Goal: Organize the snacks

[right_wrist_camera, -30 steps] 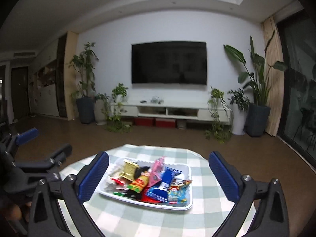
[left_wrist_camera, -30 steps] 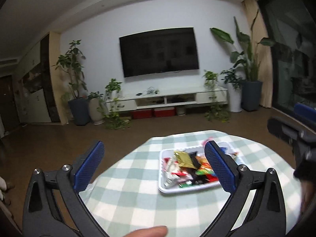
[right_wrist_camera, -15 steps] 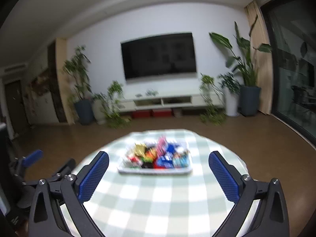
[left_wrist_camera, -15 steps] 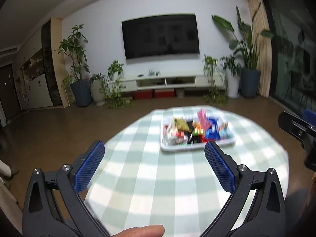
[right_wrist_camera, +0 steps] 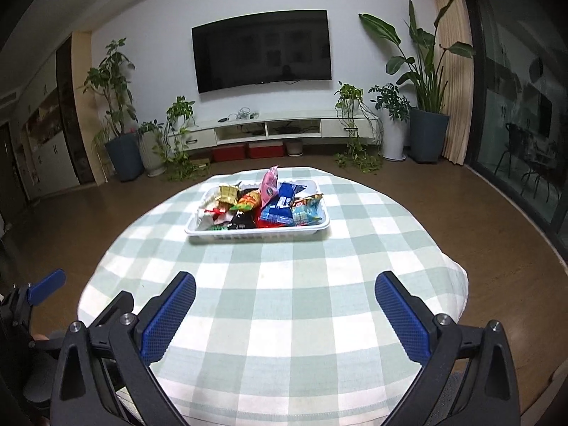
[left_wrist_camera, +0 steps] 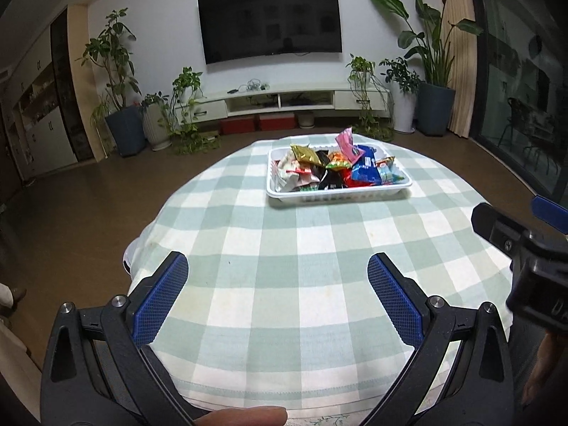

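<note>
A white plastic basket (left_wrist_camera: 337, 196) (right_wrist_camera: 255, 236) stands on the far half of a round table and holds a heap of snack packets, among them a pink one (left_wrist_camera: 346, 142) (right_wrist_camera: 268, 185), a gold one (left_wrist_camera: 305, 153) and blue ones (right_wrist_camera: 280, 205). My left gripper (left_wrist_camera: 277, 280) is open and empty over the table's near edge. My right gripper (right_wrist_camera: 284, 298) is open and empty too, to the right of the left one, also near the front edge. The basket lies well ahead of both.
The round table wears a green and white checked cloth (left_wrist_camera: 312, 248) (right_wrist_camera: 284, 284). Beyond it lie a brown floor, a low white TV cabinet (right_wrist_camera: 269, 129), a wall TV and potted plants (right_wrist_camera: 426, 106). A glass door is on the right.
Both grippers have drawn back from the basket and tilted down: the basket now sits farther off and much bare cloth lies in front. Both jaws stay open.
</note>
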### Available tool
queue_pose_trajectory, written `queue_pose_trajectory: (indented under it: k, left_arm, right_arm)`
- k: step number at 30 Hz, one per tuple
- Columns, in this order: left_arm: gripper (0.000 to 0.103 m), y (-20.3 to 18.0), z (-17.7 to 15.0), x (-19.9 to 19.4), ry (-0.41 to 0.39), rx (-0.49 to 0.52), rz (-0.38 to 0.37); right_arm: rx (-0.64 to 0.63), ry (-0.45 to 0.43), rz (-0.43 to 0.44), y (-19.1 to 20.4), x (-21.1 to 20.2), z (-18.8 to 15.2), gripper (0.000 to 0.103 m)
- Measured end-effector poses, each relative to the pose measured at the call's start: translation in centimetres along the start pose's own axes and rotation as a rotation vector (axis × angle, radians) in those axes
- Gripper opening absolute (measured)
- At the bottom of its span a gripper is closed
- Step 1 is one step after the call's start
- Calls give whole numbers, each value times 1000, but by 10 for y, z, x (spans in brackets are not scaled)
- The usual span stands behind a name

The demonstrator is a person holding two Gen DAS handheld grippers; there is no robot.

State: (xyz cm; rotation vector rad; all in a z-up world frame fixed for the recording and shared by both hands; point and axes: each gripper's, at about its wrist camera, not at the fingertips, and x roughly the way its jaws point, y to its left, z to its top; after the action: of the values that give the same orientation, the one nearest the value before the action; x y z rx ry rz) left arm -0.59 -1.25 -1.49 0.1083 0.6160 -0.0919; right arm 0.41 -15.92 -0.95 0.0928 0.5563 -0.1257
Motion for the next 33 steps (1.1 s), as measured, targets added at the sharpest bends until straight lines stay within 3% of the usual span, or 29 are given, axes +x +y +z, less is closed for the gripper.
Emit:
queue_pose_trajectory:
  k: [33]
  left_arm:
    - [103, 11, -1, 22, 41, -22, 54]
  right_arm:
    - [-17, 49, -13, -1, 3, -19, 103]
